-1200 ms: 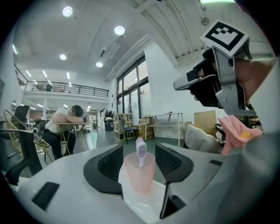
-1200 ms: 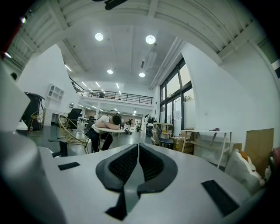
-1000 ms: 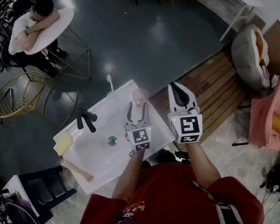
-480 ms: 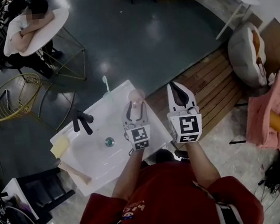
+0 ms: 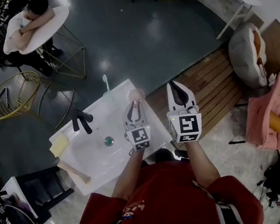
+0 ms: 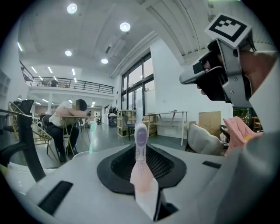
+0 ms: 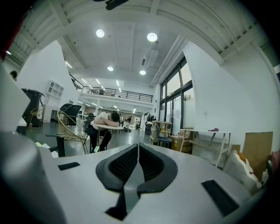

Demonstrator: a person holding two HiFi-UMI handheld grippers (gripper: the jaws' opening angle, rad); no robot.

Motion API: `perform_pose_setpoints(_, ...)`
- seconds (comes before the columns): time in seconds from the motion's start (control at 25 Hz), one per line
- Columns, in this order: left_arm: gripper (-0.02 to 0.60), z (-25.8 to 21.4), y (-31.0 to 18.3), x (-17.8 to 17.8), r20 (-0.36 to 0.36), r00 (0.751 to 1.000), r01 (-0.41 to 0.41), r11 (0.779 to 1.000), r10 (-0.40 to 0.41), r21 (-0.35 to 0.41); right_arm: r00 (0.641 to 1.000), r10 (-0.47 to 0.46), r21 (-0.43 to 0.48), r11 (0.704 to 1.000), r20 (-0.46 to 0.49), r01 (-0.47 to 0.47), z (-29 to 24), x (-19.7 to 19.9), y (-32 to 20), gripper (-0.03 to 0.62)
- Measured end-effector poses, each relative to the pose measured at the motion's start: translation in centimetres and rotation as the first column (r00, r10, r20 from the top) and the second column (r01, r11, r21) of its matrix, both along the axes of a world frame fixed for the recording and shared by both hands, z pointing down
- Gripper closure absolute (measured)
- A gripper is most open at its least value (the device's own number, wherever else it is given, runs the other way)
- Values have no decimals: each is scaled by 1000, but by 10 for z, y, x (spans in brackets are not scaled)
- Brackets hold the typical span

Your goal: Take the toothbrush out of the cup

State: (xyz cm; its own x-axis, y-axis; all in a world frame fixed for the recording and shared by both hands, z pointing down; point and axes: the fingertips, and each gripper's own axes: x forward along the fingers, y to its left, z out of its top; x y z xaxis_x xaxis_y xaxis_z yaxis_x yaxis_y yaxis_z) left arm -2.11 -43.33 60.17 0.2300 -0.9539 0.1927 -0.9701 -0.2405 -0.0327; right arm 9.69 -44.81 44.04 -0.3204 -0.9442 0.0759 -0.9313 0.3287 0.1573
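Pinching the pink plastic toothbrush with a lilac grip patch (image 6: 140,144), the left gripper (image 5: 135,104) has just been closing its jaws, and the brush stands upright between them. It reaches over the corner of the white ceramic basin (image 5: 92,157), where the pale pink cup (image 5: 137,94) stands, likely so the brush can be drawn straight up; I judge it not yet out of the cup. The right gripper (image 5: 173,85) hangs beside it over the wooden decking (image 5: 217,82), jaws together on nothing, seemingly kept clear. No brand is legible: each gripper's cube (image 5: 141,138) bears only black-and-white square markers, and the red shirt (image 5: 165,201) has print too small to read
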Motion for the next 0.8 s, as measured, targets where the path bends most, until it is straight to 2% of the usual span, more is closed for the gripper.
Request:
perform_pose_setpoints(0.32,525,1,1,0,3,1000,11,1000,-11,4,1000,2,-2,1000,0,-2,2,1,-1,560)
perform_pose_setpoints(0.8,528,-5,-1,-5,-1,1000,11,1000,-11,24,1000,-2,-2,1000,9,2,1,-1,-1,560)
